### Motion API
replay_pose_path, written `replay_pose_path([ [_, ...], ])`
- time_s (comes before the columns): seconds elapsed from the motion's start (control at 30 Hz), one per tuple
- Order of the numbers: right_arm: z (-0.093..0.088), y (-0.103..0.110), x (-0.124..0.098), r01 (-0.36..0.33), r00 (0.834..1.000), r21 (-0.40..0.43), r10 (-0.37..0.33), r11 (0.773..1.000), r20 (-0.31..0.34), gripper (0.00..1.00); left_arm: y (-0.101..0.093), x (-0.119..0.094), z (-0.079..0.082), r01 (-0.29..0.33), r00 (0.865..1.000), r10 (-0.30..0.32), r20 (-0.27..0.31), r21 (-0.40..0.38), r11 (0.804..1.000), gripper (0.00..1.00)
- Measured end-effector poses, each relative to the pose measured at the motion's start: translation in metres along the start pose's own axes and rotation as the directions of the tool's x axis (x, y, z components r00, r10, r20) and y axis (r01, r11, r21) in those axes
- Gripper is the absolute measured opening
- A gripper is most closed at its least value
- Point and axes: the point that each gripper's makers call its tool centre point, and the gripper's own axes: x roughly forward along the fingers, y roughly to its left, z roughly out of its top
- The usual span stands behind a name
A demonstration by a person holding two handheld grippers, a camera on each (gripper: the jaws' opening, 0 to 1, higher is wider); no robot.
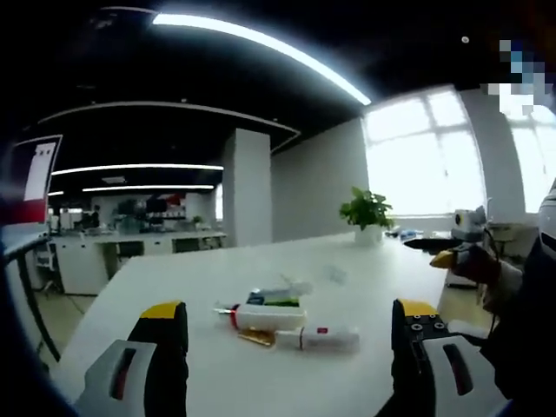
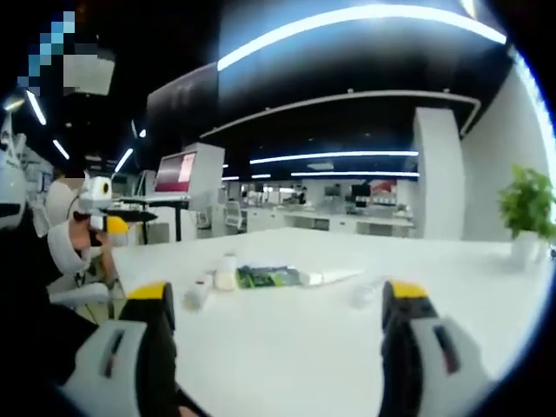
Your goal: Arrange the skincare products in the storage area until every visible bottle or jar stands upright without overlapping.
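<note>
Skincare products (image 1: 282,320), white tubes and green-labelled box, lie flat mid white table (image 1: 365,278) | left gripper (image 1: 287,334) and right gripper (image 2: 278,317) wide apart, empty | approach staging, nothing stood up

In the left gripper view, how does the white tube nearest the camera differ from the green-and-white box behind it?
The white tube is slim and rounded, while the green-and-white box is blocky and rectangular. The tube looks nearly all white with a small red mark; the box has a green top. The tube sits nearer the camera, the box just behind it. Both lie flat on the white table, neither upright, and neither is held by a tool.
</note>
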Motion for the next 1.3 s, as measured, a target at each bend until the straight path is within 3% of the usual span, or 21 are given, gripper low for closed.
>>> replay_pose_path([
  [0.33, -0.003, 0.012, 0.014, -0.037, 0.998, -0.006, 0.037, 0.999, -0.044, 1.0, 0.0, -0.003, 0.002, -0.004, 1.0, 0.004, 0.01, 0.009, 1.0, 0.99],
  [0.9, 0.013, 0.028, 0.035, -0.072, 0.996, -0.04, 0.069, 0.997, -0.057, 1.0, -0.003, -0.01, 0.0, 0.007, 1.0, -0.007, -0.003, 0.009, 1.0, 0.99],
  [1.07, 0.016, 0.032, 0.044, -0.094, 0.994, -0.036, 0.091, 0.995, -0.066, 1.0, -0.005, -0.01, -0.005, 0.023, 0.999, -0.021, -0.039, 0.06, 0.998, 0.99],
  [1.3, 0.021, 0.031, 0.06, -0.111, 0.99, -0.065, 0.105, 0.992, -0.093, 1.0, -0.011, -0.008, -0.001, 0.05, 0.998, -0.048, -0.028, 0.075, 0.996, 0.99],
])
